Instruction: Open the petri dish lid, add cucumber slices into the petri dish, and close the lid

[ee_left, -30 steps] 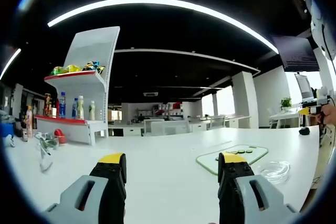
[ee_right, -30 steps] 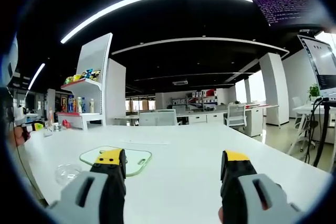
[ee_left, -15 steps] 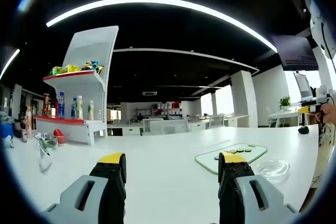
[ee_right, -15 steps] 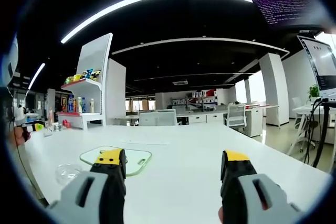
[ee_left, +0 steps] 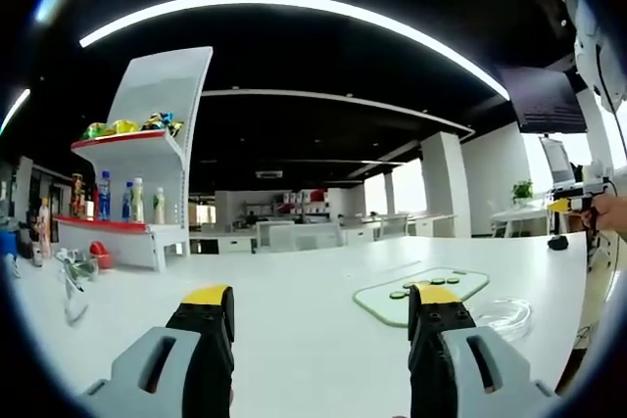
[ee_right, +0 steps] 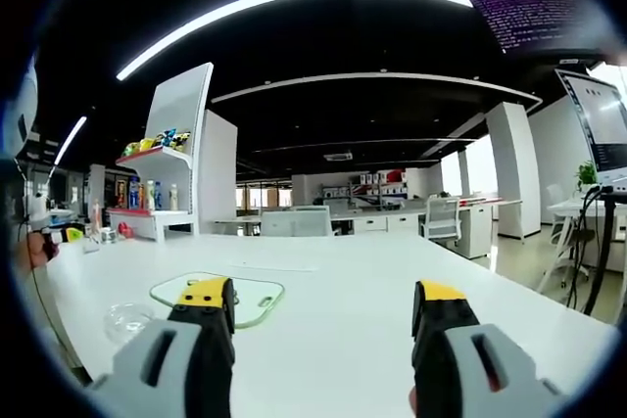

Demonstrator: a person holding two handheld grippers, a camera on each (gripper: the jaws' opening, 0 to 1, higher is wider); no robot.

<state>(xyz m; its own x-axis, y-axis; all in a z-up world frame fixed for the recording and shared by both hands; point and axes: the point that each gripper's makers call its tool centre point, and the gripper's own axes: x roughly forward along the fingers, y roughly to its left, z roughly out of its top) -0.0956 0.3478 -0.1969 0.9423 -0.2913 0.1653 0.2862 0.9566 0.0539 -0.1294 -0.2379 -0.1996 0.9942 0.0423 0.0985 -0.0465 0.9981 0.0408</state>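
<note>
In the left gripper view, a clear petri dish (ee_left: 505, 316) lies on the white table (ee_left: 304, 291) at the right, just beside a pale green cutting board (ee_left: 387, 299) carrying several cucumber slices (ee_left: 423, 284). My left gripper (ee_left: 320, 305) is open and holds nothing, well short of them. In the right gripper view the petri dish (ee_right: 127, 319) sits at the lower left, next to the cutting board (ee_right: 258, 296). My right gripper (ee_right: 320, 302) is open and holds nothing. The other gripper (ee_right: 61, 235), held in a hand, shows at the far left.
A white shelf unit (ee_left: 137, 198) with bottles and snacks stands at the back left. Small items (ee_left: 73, 271) lie near it on the table. The right gripper, in a hand (ee_left: 578, 205), shows at the far right. Monitors (ee_right: 602, 124) and cables hang right.
The left view has shifted slightly, so the board and dish sit a little lower and more to the left. The right view has barely moved. Both grippers remain open.
</note>
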